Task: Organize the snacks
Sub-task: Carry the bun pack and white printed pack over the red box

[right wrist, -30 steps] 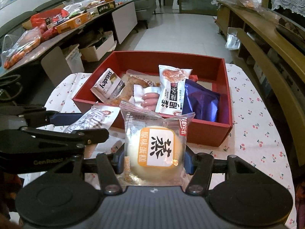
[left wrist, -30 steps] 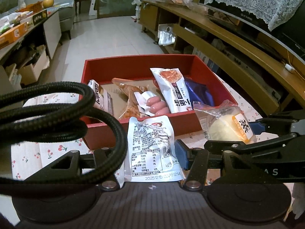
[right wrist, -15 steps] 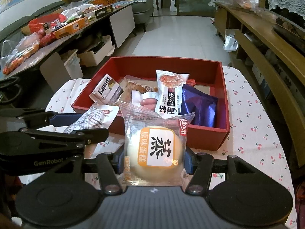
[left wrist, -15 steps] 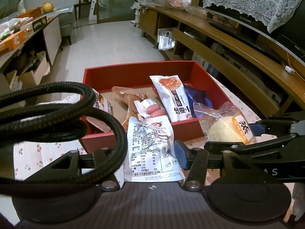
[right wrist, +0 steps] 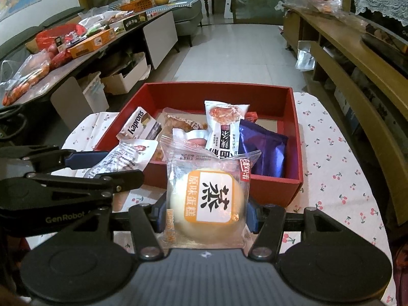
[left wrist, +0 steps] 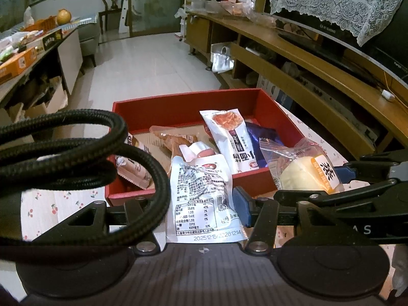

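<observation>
My left gripper [left wrist: 204,204] is shut on a silver snack pouch [left wrist: 201,193] printed with a nutrition label, held above the near wall of the red box [left wrist: 178,109]. My right gripper [right wrist: 204,216] is shut on a clear-wrapped steamed cake [right wrist: 206,199] with an orange label, held in front of the red box [right wrist: 295,137]. The cake also shows in the left wrist view [left wrist: 303,170], and the pouch in the right wrist view [right wrist: 125,158]. Inside the box lie a Kaprons wafer pack [right wrist: 140,125], a white sausage pack [right wrist: 224,127] and a purple packet [right wrist: 262,150].
The box sits on a cherry-print tablecloth [right wrist: 331,165]. A black cable [left wrist: 76,153] loops across the left of the left wrist view. A long table with food [right wrist: 76,40] stands at left and a wooden TV bench [right wrist: 357,51] at right, with tiled floor between.
Both grippers have lifted and drawn back from the box, still holding the pouch and the cake. The box now looks smaller and farther away.
</observation>
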Motion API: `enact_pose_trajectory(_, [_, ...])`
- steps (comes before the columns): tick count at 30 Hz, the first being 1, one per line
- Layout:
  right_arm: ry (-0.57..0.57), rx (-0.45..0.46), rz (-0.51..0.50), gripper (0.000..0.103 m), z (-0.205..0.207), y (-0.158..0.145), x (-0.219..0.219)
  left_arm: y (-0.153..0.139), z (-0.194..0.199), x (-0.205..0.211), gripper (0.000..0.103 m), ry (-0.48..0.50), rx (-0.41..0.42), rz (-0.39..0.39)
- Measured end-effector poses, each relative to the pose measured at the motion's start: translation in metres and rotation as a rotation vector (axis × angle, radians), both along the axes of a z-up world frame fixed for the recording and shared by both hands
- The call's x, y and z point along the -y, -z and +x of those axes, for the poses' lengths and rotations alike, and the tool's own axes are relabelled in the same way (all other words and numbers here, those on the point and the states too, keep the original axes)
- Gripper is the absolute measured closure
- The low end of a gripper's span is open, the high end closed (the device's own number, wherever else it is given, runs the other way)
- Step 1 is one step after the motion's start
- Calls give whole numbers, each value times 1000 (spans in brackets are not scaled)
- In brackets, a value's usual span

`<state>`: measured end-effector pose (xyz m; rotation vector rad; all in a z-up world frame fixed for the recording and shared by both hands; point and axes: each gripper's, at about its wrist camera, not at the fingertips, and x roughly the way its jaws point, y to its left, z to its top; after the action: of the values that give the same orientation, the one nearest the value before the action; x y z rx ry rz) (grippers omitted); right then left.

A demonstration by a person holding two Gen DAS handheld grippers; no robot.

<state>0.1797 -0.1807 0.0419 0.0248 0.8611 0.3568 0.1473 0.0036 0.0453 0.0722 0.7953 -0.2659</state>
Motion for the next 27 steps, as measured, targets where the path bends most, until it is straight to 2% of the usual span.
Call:
enact_pose_trajectory(13, [24,32,-1,17,20,-7,-1,-7,17,4,43,-8,42,24])
enact_pose_trajectory(27, [46,92,-26,17,61,-7,-7,-6,57,6,43,-39,66,42])
